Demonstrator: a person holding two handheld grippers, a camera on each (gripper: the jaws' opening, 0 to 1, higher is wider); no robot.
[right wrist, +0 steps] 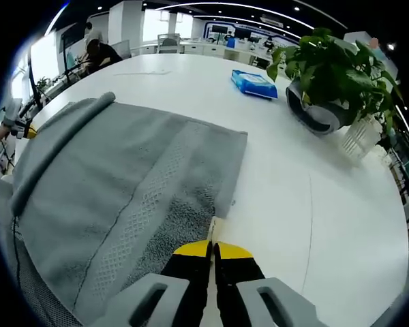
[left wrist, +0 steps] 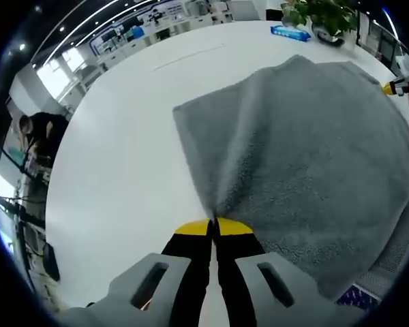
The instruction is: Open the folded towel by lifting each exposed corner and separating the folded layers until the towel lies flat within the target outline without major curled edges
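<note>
White worktop [right wrist: 307,204], broad and glossy. Carries a grey towel [right wrist: 123,191] at nine o'clock in the right gripper view, a blue packet [right wrist: 254,83] at twelve, a potted plant [right wrist: 324,88] at one.

A white desk [right wrist: 327,204] spans both views. Ceiling light strips [right wrist: 245,7] run along the top; bright windows [left wrist: 54,75] glow upper left; office desks [right wrist: 211,49] stand behind.

Left hand-held gripper [left wrist: 213,227]: two black jaws, yellow tips, light grey moulded housings with slotted openings at the base. Right hand-held gripper [right wrist: 212,249]: same build, black jaws, yellow tips, grey slotted housings.
</note>
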